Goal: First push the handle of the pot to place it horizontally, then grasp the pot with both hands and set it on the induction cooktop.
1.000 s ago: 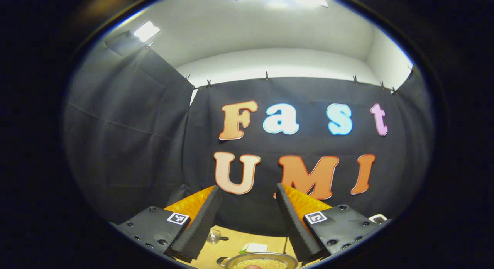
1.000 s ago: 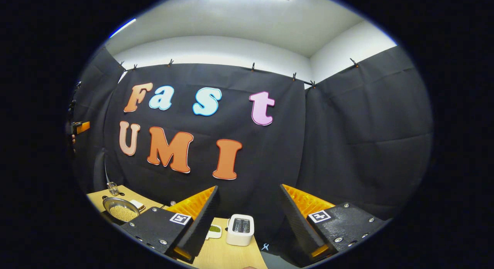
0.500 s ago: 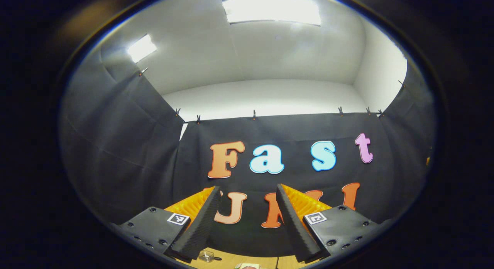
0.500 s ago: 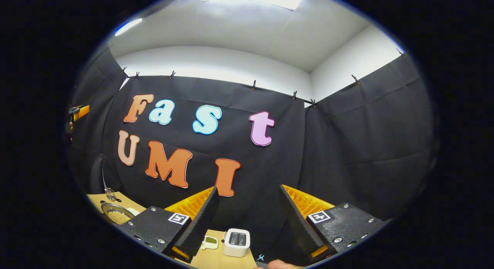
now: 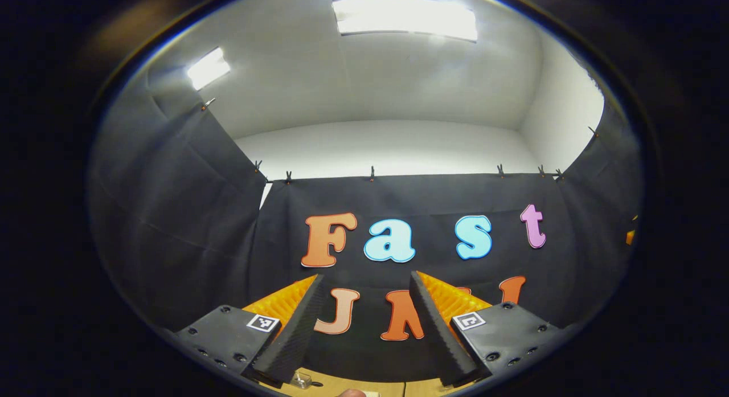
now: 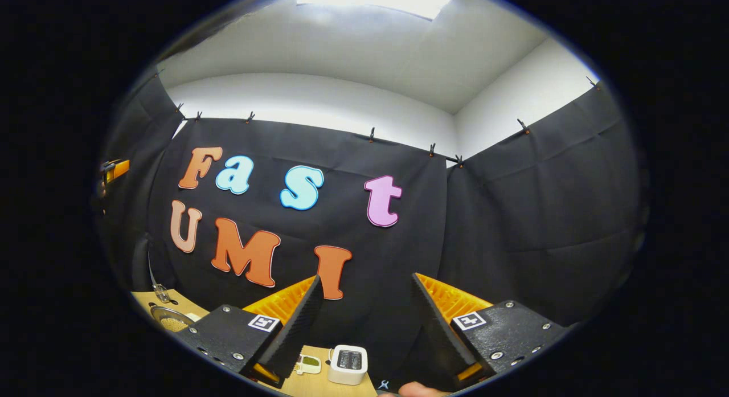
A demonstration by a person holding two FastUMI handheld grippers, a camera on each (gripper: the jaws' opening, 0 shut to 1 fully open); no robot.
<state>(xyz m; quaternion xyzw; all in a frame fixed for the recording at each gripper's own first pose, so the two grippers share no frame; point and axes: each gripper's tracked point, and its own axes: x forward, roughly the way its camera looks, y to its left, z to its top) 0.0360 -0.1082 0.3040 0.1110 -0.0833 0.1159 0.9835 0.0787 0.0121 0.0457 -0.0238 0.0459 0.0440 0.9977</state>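
The round metal pot filled with pale grains sits near the far left corner of the light wooden tabletop in the right gripper view, mostly cut off at the lower rim. Over the last second both cameras have tilted upward: the pot has dropped out of the left gripper view, and more ceiling fills both. I judge that the handle push has not started and both arms must come down first. The left claw is spread wide and holds nothing; the right claw is also spread and empty. A white two-slot toaster stands at the tabletop's right edge, beside a small white dish with something green, both well apart from the pot.
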